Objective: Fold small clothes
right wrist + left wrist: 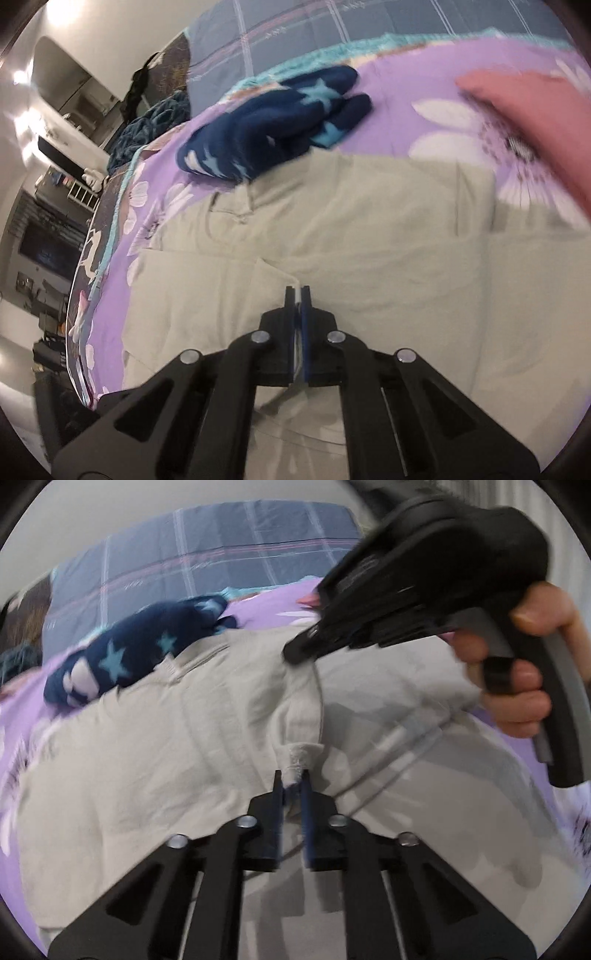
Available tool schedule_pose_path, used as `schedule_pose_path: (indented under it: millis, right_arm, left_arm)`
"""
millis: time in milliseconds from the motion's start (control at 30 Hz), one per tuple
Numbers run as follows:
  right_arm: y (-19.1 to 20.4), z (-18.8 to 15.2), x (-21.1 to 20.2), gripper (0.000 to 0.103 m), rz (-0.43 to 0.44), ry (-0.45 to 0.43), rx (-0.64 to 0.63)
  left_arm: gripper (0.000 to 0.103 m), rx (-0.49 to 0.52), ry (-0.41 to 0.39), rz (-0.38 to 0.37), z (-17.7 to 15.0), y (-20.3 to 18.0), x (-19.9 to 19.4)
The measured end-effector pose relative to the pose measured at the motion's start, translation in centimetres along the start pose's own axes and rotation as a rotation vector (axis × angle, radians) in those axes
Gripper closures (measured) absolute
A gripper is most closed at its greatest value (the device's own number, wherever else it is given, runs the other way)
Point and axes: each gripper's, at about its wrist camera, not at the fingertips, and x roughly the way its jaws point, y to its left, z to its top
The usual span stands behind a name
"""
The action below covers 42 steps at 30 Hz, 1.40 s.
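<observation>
Black linkage bars fill the bottom of both wrist views, leading up to my two claws. On my left claw (291,779) the jaws are pressed together on a bunched, frayed bit of the pale grey garment (184,768), the cloth pulled up into a small peak between the blue pads. On my right claw (297,293) the jaws are also clamped, pinching a thin edge of the same garment (369,240), with a white sliver of fabric showing between the pads.

From the left wrist view I see my right claw (295,651) reaching in from the upper right, its tip down on a fold of the grey cloth, with my right hand (524,679) wrapped around its handle.

Beyond the claws, the grey garment lies spread wide over a purple bedsheet (399,110) printed with white flowers. A dark blue piece of clothing with light blue stars (273,125) lies crumpled at the garment's far edge, touching it. A blurred pink shape (535,122) crosses the upper right of the right wrist view; I cannot tell what it is. Farther back lies a blue-grey checked blanket (221,546).
</observation>
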Motion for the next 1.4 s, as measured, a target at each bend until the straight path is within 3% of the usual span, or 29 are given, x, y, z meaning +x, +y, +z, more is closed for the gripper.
schedule_pose_path:
  millis: [200,300,333,400,467,600,700,800,867,933,1000,1067,1233,1333,1400]
  right_arm:
    - [6.5,3.0,0.4,0.1,0.114,0.002,-0.091]
    - [11.3,3.5,3.4,0.099,0.129,0.049,-0.198]
    - [12.2,3.4,4.6,0.094,0.115,0.075,-0.222]
    - [12.5,2.7,5.9,0.077,0.074,0.099,-0.224]
    - [11.4,1.8,5.7,0.073,0.08,0.104,-0.203]
    - [6.3,-0.4,1.9,0.073,-0.012,0.042,-0.188]
    - [1.8,-2.4,-1.9,0.073,-0.05,-0.006,-0.14]
    - [-2.6,-5.1,-5.6,0.073,-0.089,-0.064,-0.088]
    - [-5.6,-7.4,-7.6,0.073,-0.108,-0.097,-0.031]
    - [-7.8,-9.2,-8.5,0.073,-0.084,-0.108,0.036]
    - [-9.4,-11.0,-9.0,0.074,-0.043,-0.115,0.094]
    - [-9.6,-11.9,-9.3,0.074,-0.01,-0.137,0.113]
    - [-6.4,-12.1,-8.7,0.074,0.081,-0.139,0.034]
    - [-3.8,-11.9,-6.5,0.079,-0.002,-0.12,-0.044]
    - [-4.0,-11.4,-4.6,0.086,-0.121,-0.116,-0.017]
  left_arm:
    - [0.098,-0.21,-0.074,-0.056,-1.1,4.2,-3.1]
    - [0.097,-0.274,-0.071,-0.068,-2.3,6.1,-3.6]
    - [0.093,-0.299,-0.073,-0.076,-2.8,6.8,-3.6]
    - [0.064,-0.369,-0.075,-0.11,-3.7,7.9,-3.3]
    - [0.055,-0.429,-0.069,-0.141,-4.2,8.8,-2.9]
    - [0.051,-0.479,-0.046,-0.153,-4.1,9.6,-2.0]
    - [0.05,-0.488,-0.043,-0.074,-3.6,10.2,-2.0]
    - [0.043,-0.472,-0.045,0.024,-3.1,10.7,-2.2]
    - [0.043,-0.481,-0.029,0.029,-2.8,11.2,-1.6]
    - [0.045,-0.47,0.0,0.028,-2.0,11.7,-0.1]
    - [0.1,-0.429,0.02,0.043,-0.9,11.5,0.6]
    - [0.101,-0.46,0.03,-0.008,0.3,11.9,0.8]
    - [0.101,-0.402,-0.126,0.002,4.1,11.4,-4.6]
    - [0.101,-0.354,-0.173,0.044,5.3,11.0,-7.2]
    - [0.101,-0.338,-0.198,0.076,5.4,11.2,-8.7]
